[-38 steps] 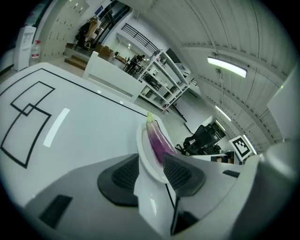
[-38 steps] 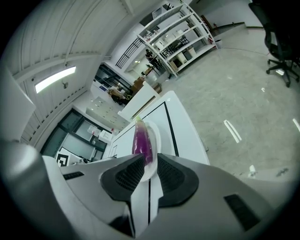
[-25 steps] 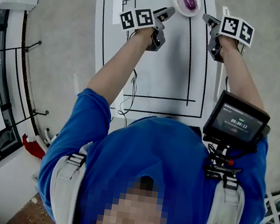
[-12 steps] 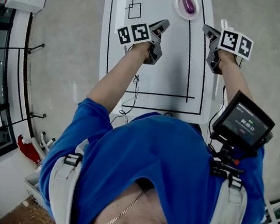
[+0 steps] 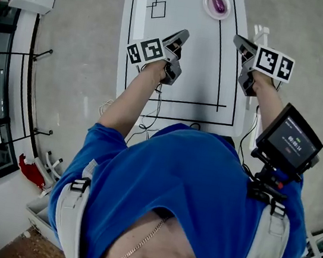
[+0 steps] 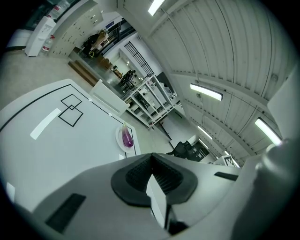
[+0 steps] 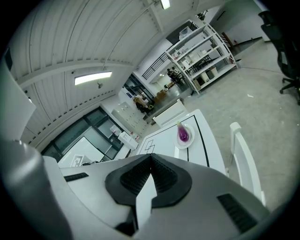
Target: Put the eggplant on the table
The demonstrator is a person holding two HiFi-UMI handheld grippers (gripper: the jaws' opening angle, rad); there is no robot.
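Above the near half of the white table, the left hand-held gripper has just been closing, and its jaws now meet with nothing between them. The right hand-held gripper, near the table's right edge, likewise has its jaws pressed together on nothing. Farther off, the purple eggplant lies on a small white plate at the table's far end, right of centre, well apart from both grippers.
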